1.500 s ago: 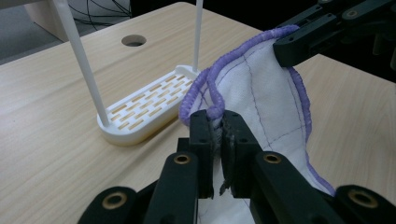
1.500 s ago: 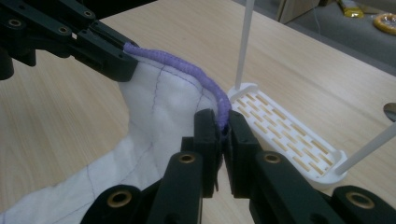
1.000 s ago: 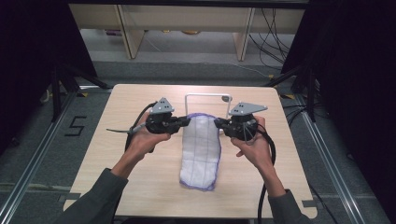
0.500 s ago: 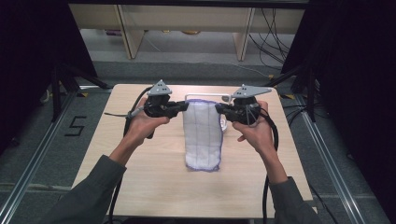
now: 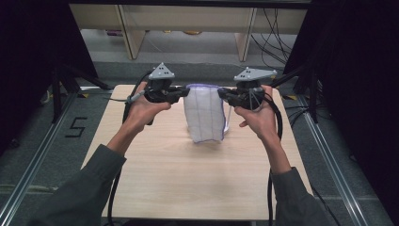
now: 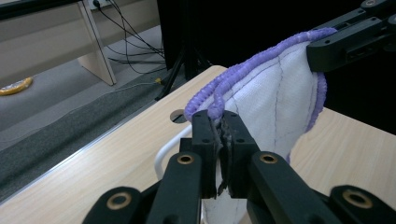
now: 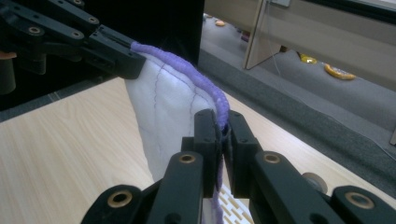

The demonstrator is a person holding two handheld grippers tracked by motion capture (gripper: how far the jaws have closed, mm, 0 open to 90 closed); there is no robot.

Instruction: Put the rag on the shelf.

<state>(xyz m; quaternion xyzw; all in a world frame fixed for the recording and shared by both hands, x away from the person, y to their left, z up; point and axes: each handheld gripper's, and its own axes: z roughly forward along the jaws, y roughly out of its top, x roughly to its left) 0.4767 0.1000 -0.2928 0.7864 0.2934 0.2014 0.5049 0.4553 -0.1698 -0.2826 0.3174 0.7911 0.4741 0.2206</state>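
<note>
A white quilted cloth with purple edging [image 5: 203, 115] hangs between my two grippers over the far part of the wooden table [image 5: 188, 179]. My left gripper [image 5: 186, 92] is shut on its upper left corner, and my right gripper [image 5: 221, 93] is shut on its upper right corner. The left gripper view shows my left gripper [image 6: 220, 122] pinching the purple hem, with the cloth [image 6: 275, 107] stretching across to the right gripper [image 6: 345, 42]. In the right gripper view my right gripper [image 7: 223, 120] clamps the hem, and the cloth [image 7: 168, 102] runs to the left gripper [image 7: 112, 53].
A white wire rack [image 6: 163, 156] sits on the table under the cloth near the far edge, beside a round hole [image 6: 177, 115]. Wooden shelving legs [image 5: 127, 33] and cables stand on the floor beyond. Black frame posts [image 5: 61, 80] flank the table.
Both grippers have moved away from the person and upward with the cloth. The cloth, first lying along the table, now hangs from its top edge.
</note>
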